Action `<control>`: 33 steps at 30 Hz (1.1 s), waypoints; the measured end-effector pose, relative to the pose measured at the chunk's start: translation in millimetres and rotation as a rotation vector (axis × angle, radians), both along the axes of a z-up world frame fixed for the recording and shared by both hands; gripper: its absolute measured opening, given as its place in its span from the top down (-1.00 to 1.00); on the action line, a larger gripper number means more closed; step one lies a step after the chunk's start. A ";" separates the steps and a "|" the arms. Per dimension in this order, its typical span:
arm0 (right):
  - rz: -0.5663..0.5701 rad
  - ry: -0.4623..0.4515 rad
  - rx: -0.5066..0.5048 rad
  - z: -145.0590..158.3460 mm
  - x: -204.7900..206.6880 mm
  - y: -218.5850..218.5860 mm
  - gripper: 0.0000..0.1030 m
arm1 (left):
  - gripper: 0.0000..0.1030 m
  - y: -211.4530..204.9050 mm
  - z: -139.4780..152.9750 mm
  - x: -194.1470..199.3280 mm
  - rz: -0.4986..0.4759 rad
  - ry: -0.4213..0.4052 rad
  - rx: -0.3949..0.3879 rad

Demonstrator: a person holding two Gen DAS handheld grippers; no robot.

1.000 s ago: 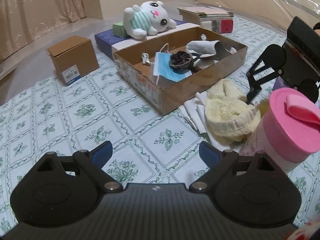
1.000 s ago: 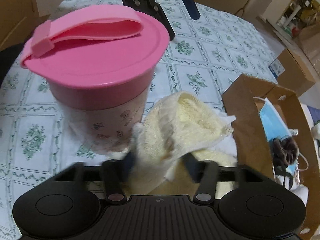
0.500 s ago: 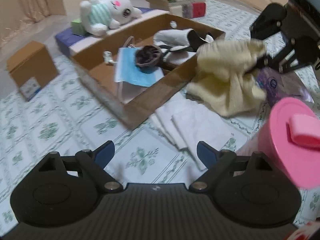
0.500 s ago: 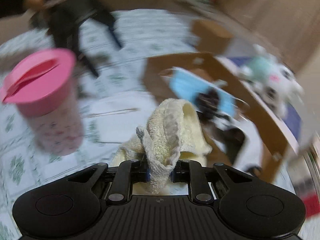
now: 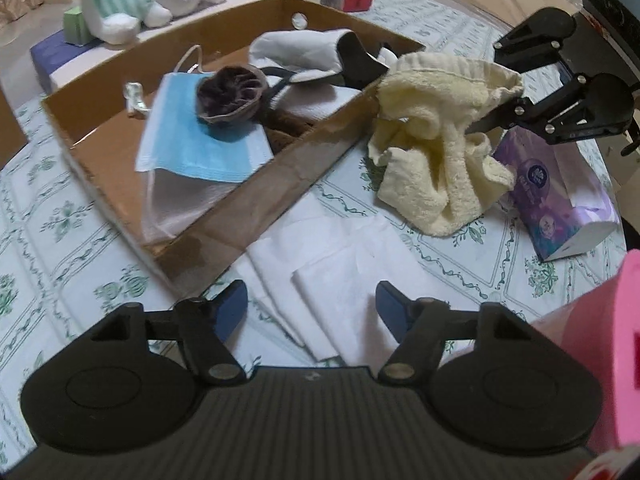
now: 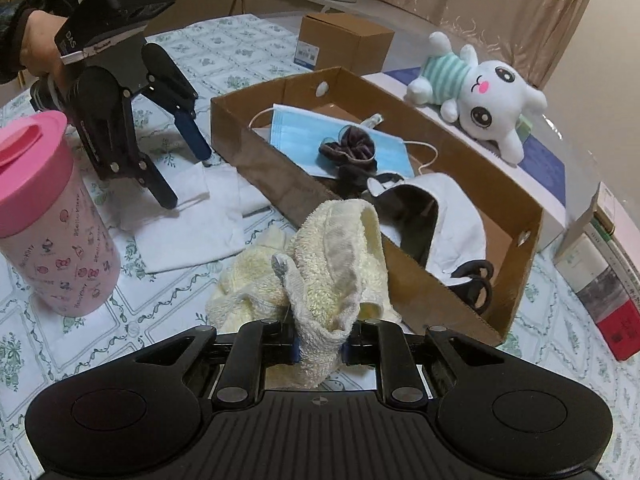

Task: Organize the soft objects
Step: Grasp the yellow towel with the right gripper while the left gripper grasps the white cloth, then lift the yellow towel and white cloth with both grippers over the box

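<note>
My right gripper [image 6: 320,350] is shut on a pale yellow towel [image 6: 332,268], which hangs bunched just outside the near wall of the open cardboard box [image 6: 280,184]. The left wrist view shows the same towel [image 5: 440,132] dangling from the right gripper [image 5: 486,120] beside the box [image 5: 280,184]. My left gripper [image 5: 312,308] points down over folded white cloths [image 5: 340,272], its jaws closing. Its fingertips [image 6: 168,200] reach the cloths [image 6: 192,224] without pinching them. In the box lie a blue face mask [image 5: 192,148], a dark scrunchie [image 5: 230,96] and a white mask [image 6: 452,220].
A pink lidded cup [image 6: 52,216] stands close to the left gripper. A purple tissue pack [image 5: 560,200] lies behind the towel. A white plush toy [image 6: 480,88] rests on a blue box beyond the cardboard box. A small brown carton [image 6: 344,40] and books [image 6: 600,272] flank the scene.
The right gripper shut on the yellow towel and lifted it off the table toward the box. The left gripper moved down over the white cloths and its jaws narrowed.
</note>
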State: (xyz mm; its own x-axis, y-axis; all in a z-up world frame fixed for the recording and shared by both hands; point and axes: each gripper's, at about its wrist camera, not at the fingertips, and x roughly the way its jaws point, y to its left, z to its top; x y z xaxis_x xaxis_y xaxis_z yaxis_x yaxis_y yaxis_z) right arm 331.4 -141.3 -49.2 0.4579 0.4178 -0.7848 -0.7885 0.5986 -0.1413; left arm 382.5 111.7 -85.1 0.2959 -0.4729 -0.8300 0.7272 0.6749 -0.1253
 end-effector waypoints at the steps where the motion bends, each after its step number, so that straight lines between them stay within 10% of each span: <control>1: 0.000 0.001 0.001 -1.8 0.7 0.8 0.66 | -0.20 -2.1 -2.2 1.0 -0.006 0.006 -0.001; 4: -0.002 0.000 0.002 -7.1 1.7 2.2 0.66 | -0.08 -7.8 -7.0 2.9 -0.016 0.003 0.009; 10: -0.024 -0.001 0.018 -7.3 1.3 -2.6 0.66 | 0.78 -7.5 -3.5 3.0 0.004 0.006 0.035; 33: -0.187 -0.096 0.134 94.4 -81.6 -38.5 0.66 | 0.80 55.2 119.5 -112.8 0.504 -0.122 0.089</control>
